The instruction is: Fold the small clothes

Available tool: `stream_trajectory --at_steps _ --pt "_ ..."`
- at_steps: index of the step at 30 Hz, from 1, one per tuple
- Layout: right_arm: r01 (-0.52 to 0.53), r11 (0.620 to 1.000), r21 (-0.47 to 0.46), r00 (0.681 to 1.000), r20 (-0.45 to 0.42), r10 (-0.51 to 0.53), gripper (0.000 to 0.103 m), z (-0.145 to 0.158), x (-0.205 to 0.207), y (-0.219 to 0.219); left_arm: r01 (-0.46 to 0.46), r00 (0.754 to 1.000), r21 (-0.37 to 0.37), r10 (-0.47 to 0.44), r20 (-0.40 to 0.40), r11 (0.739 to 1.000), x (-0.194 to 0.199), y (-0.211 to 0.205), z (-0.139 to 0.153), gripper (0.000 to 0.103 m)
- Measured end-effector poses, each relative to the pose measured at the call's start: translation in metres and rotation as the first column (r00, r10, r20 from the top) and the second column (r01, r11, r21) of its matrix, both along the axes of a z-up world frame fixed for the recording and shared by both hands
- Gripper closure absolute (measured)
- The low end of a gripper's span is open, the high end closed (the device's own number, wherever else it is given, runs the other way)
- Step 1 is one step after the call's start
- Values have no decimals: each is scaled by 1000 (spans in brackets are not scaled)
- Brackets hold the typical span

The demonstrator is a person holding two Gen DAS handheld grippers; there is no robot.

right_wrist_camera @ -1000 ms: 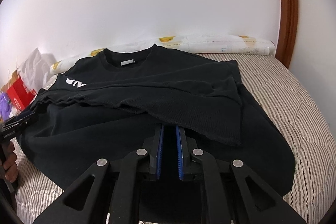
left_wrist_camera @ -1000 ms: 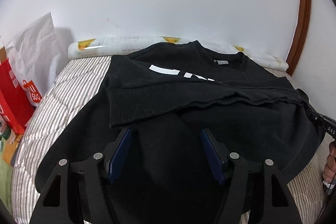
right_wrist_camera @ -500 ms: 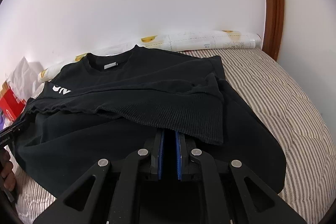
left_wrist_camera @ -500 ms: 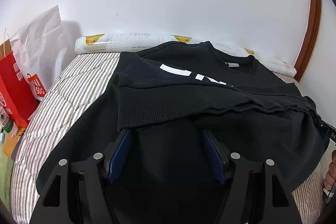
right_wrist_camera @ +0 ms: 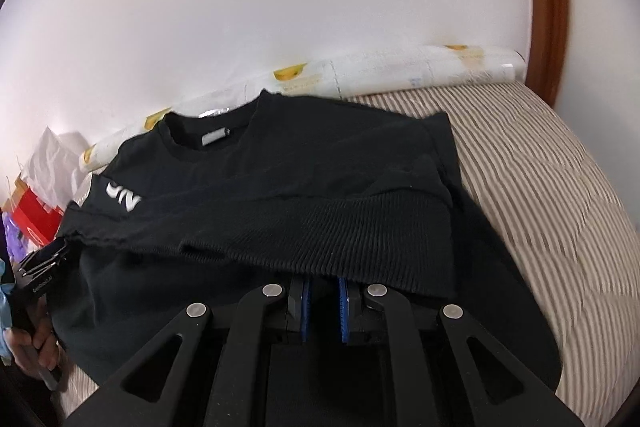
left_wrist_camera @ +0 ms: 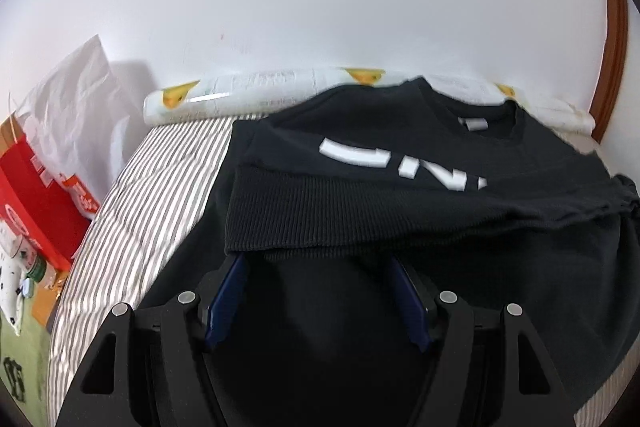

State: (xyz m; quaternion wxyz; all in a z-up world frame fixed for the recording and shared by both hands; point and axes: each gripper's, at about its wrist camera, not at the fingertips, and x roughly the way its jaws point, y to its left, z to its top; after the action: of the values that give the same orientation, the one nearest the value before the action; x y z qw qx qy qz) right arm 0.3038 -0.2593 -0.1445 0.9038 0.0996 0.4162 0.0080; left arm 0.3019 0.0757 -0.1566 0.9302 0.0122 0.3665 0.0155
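**Hem folded up over the black sweatshirt**

At the far left a red bag (left_wrist_camera: 36, 195) and white paper bag (left_wrist_camera: 76, 107) stand by the wall. The black sweatshirt (left_wrist_camera: 400, 211) lies spread on the striped bed (left_wrist_camera: 160, 195), collar at the far side against a rolled sheet (left_wrist_camera: 260, 87). The left gripper (left_wrist_camera: 318, 259) has its jaws wide, the ribbed hem (left_wrist_camera: 320, 219) draped over their tips. The right gripper (right_wrist_camera: 323, 277) has narrow jaws tucked under the hem; whether they pinch cloth, I cannot tell.
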Motion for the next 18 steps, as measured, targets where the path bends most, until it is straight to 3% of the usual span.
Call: stream_trajectory --at_steps 3,8,12,18 --pt "5 1000 17 1000 0 -5 93 8 26 -7 6 1000 -46 -6 8 999 21 7 13 36" --pt "87 996 3 996 22 -87 88 17 59 -28 -6 1000 -47 7 29 999 52 13 28 36" --pt "91 996 -11 994 59 -90 68 14 58 -37 -38 997 -56 42 60 998 59 27 33 36" --pt "96 995 3 995 -9 -96 66 -4 73 -44 -92 996 -116 91 -11 989 78 55 17 36"
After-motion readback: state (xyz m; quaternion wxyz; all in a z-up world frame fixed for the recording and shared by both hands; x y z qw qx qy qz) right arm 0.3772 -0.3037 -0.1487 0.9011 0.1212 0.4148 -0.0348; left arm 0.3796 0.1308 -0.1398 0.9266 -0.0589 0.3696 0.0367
